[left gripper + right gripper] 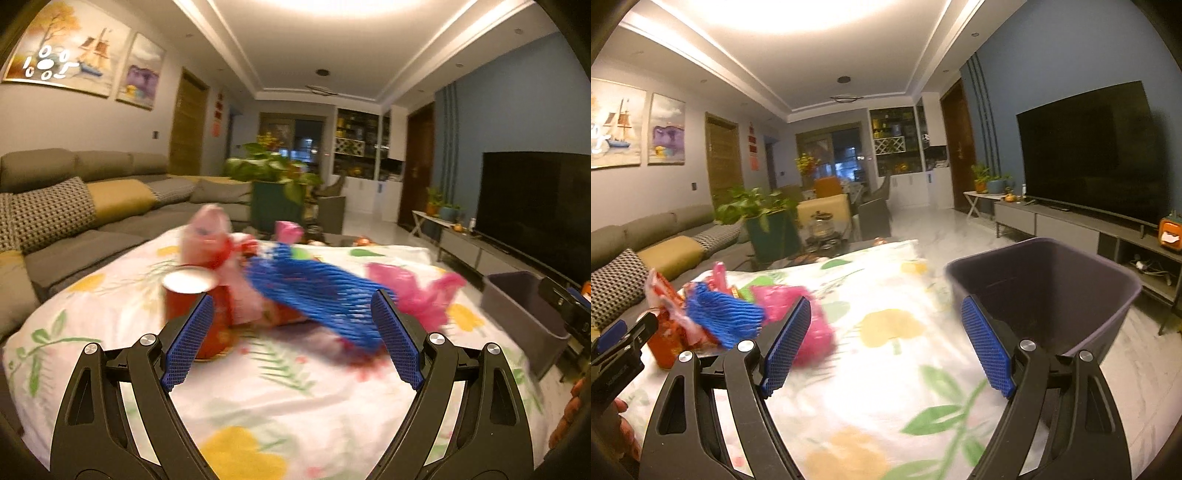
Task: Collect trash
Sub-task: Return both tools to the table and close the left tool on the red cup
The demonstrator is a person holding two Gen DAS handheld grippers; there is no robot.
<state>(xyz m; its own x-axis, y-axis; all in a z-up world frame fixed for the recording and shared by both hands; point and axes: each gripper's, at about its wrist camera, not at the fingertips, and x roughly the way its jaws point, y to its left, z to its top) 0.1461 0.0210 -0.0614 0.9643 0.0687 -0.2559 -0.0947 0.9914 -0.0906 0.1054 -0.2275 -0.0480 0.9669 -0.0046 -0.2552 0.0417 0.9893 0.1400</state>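
Observation:
A heap of trash lies on the flowered tablecloth (280, 402): a red paper cup (190, 299), a blue foam net (317, 295), a pink plastic bag (417, 291) and a pale pink bag (208, 232). My left gripper (291, 332) is open just in front of the net, nothing between its fingers. In the right wrist view the blue net (726, 314) and pink bag (812, 332) lie left of my open right gripper (886, 332), which holds nothing. A dark grey bin (1045, 295) stands at the table's right edge, behind the right finger. The left gripper shows at that view's left edge.
A grey sofa (74, 229) with cushions runs along the left. A green planter (277, 195) stands beyond the table. A TV (1089, 151) on a low cabinet lines the right wall. Open floor (942, 225) lies between table and cabinet.

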